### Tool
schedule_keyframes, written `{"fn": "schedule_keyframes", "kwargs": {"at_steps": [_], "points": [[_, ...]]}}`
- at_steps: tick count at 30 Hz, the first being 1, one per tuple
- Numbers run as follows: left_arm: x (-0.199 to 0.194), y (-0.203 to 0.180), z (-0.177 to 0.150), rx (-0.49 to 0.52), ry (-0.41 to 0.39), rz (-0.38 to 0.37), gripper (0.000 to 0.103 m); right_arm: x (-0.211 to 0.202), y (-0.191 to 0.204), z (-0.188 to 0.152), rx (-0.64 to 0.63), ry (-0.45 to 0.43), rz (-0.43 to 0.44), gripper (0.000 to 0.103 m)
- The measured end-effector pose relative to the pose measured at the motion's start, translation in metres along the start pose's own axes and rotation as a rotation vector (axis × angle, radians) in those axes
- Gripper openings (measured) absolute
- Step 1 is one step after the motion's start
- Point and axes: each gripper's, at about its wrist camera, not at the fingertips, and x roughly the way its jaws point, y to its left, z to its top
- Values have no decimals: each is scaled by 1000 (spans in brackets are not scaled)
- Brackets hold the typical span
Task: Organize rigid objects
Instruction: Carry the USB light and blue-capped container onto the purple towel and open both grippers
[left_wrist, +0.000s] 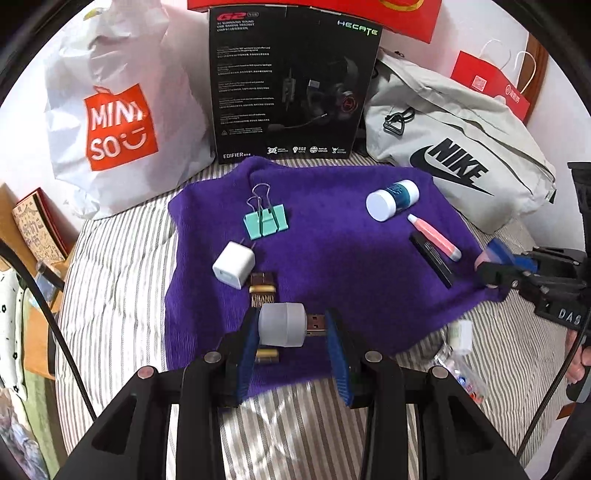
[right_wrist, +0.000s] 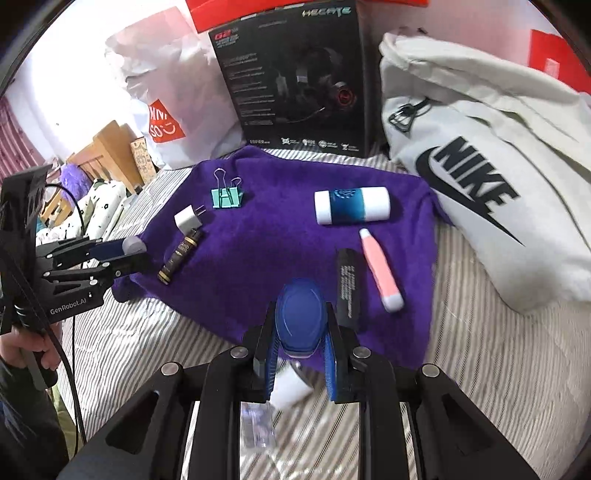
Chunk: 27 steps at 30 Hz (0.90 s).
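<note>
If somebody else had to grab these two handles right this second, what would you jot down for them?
Left gripper: shut on the small USB light, above the near edge of the purple cloth.
Right gripper: shut on a blue oval thing, at the cloth's near right edge.
On the cloth: binder clip, white charger, brown tube, blue-and-white jar, pink pen, black stick.
Left: set both held things down; a small bottle lies off the cloth.

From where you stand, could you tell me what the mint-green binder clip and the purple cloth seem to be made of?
The mint-green binder clip looks like painted sheet metal with bare wire handles that glint. The purple cloth looks like soft, matte, fuzzy knit or terry fabric.
</note>
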Motion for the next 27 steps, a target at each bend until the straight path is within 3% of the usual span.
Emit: {"fn": "schedule_keyframes", "kwargs": {"at_steps": [13, 27], "points": [[43, 3, 32, 3, 29, -20, 34, 68, -4, 8, -39, 107, 21, 21], [87, -1, 57, 30, 56, -37, 34, 77, -3, 10, -115, 115, 25, 21]]}}
